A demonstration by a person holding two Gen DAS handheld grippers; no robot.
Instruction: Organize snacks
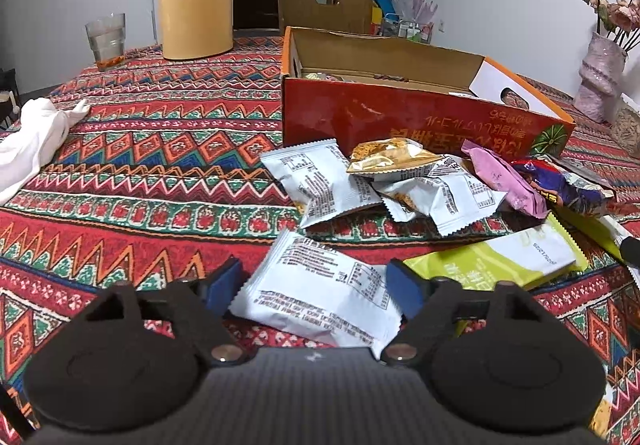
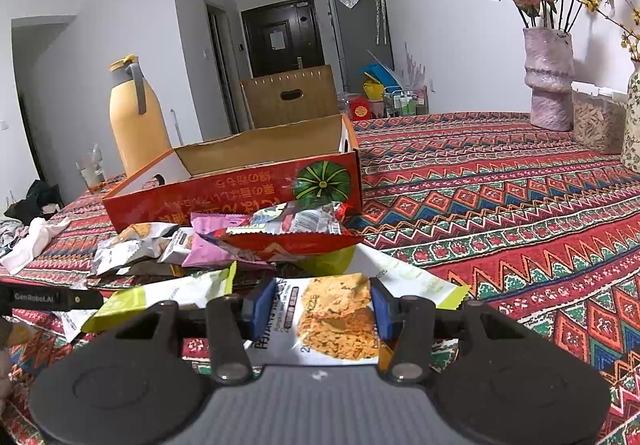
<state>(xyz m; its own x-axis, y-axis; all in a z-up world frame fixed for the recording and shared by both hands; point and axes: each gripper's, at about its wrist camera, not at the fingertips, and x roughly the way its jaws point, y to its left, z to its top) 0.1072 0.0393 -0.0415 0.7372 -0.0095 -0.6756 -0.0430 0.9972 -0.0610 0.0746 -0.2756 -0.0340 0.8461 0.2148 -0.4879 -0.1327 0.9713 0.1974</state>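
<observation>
The right gripper (image 2: 316, 309) held a cracker packet (image 2: 332, 321) between its jaws, ready for the red box (image 2: 240, 193). The left gripper (image 1: 316, 285), jaws half-wide, bracketed a white packet (image 1: 320, 293) lying on the counter (image 1: 160, 165); contact was unclear.

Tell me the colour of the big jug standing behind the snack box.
The jug is yellow with a grey handle and top, clearest in the right wrist view.

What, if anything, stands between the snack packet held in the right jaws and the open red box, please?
The heap of loose packets lies on the tablecloth between the right gripper, shut on the snack packet, and the red box. Its open top looks unobstructed, so lifting over the heap should probably work.
</observation>
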